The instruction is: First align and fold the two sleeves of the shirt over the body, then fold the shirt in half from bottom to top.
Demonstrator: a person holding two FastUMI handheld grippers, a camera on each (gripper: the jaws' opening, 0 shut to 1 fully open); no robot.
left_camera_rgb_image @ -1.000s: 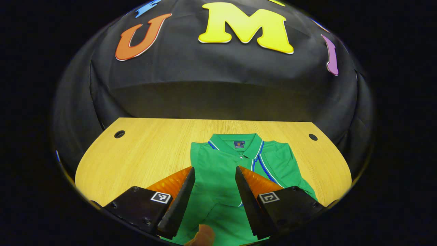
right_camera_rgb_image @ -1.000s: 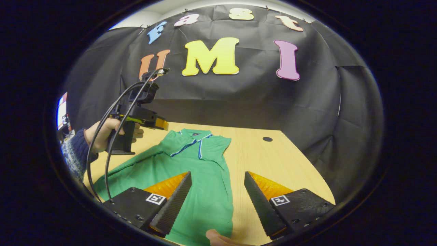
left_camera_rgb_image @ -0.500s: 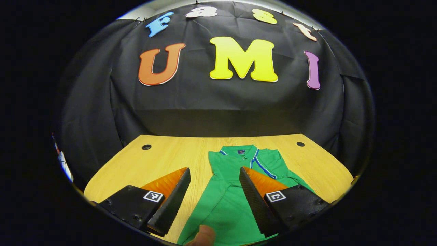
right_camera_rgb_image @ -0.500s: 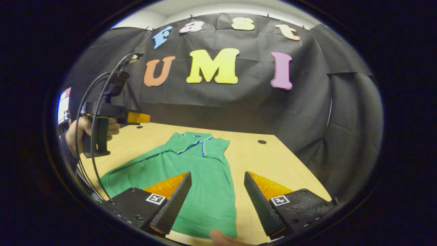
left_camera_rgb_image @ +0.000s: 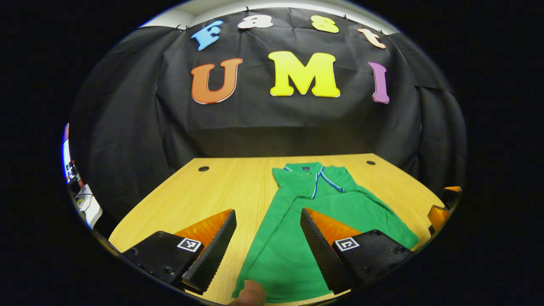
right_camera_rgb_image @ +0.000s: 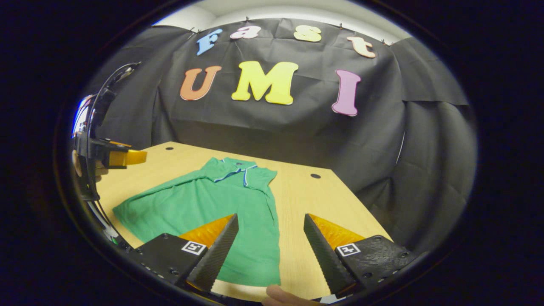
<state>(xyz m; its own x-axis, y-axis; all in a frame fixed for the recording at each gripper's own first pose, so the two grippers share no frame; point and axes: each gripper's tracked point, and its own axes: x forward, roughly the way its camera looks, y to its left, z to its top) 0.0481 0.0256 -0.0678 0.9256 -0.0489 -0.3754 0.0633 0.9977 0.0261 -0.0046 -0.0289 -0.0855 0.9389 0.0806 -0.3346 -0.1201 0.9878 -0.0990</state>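
Pulled back and up from the shirt over the last second, both tongs, so that far more of the garment shows than before; left tongs now hovering above the shirt's near hem, fingers apart and clamped on nothing; right tongs likewise spread wide and empty, hanging above the shirt's near right corner; seen from the right gripper view, left tongs at the shirt's far left side, well clear of the cloth, held in a hand mostly cut off at the edge.

Lying flat on the worktop, the shirt; collar at the far end, hem nearest the tongs; narrow and long in outline with both long sides fairly straight, so the sleeves look folded over the body already, though the exact lie of each sleeve cannot be told; bottom-to-top fold not yet made.

Taken as a judgement: sleeve step likely done, retreat toward the hem reads as lining up for the half fold; next, probably a drop onto the two hem corners, one per tongs; a fingertip peeking in just below the hem.
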